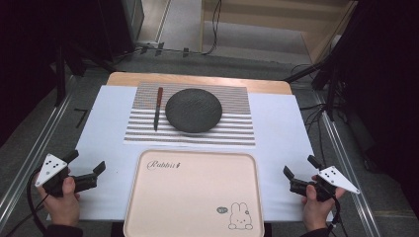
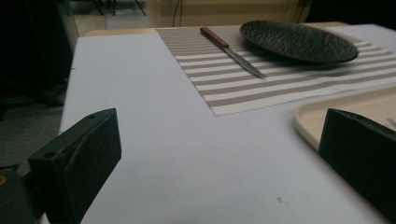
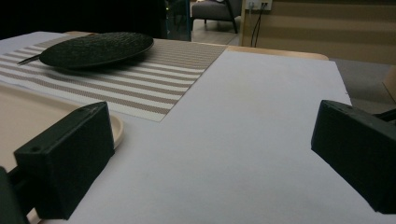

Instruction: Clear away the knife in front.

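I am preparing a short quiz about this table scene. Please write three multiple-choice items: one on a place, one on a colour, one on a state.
1. Where does the knife with the reddish-brown wooden handle lie?
A. on the beige tray
B. on the striped placemat, left of the plate
C. on the plate

2. What colour is the round textured plate?
A. dark, almost black
B. white
C. red

3. How do the jaws of the left gripper stand?
A. shut on the knife
B. shut on nothing
C. open, holding nothing

Answers: 1 B, the high view shows it on the striped placemat beside the plate. 2 A, it looks dark in all views. 3 C, the left gripper view shows bare table between the jaws.
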`<state>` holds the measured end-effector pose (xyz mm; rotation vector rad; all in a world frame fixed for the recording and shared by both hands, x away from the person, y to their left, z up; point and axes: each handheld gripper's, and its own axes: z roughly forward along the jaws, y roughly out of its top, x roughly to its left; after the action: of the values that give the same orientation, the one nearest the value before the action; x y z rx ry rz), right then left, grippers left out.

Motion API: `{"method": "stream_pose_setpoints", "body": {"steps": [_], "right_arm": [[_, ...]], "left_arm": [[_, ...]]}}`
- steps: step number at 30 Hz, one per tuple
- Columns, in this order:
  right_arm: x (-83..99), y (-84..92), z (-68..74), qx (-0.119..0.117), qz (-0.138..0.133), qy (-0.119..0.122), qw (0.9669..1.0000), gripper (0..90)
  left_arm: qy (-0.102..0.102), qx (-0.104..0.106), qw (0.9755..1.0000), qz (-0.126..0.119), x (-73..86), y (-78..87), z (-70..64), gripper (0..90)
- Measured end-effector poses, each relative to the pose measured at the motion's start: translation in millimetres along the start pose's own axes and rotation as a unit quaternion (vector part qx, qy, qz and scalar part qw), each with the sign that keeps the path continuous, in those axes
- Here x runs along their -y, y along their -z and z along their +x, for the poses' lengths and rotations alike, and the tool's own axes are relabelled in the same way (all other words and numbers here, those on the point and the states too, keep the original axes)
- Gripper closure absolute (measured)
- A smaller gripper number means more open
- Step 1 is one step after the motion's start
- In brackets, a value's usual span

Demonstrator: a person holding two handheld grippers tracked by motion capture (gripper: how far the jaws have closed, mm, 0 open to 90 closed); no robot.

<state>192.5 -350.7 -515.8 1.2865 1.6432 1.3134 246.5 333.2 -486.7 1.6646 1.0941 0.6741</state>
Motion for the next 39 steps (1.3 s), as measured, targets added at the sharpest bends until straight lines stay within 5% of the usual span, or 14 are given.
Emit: {"method": "stream_pose_setpoints", "body": {"steps": [19,39], "right_arm": [[-0.1,0.4,1.1,0.003,0.004,0.002,1.0,0.0],[0.0,0.7,1.1,0.0,0.003,0.001,1.0,0.0]], "left_arm": [[0.003,0.005,0.9999,0.011,-35.9,-5.5,-17.2,0.0],[-0.019,0.037,0.9991,0.014,-79.7,-45.9,-32.0,0.8]]}}
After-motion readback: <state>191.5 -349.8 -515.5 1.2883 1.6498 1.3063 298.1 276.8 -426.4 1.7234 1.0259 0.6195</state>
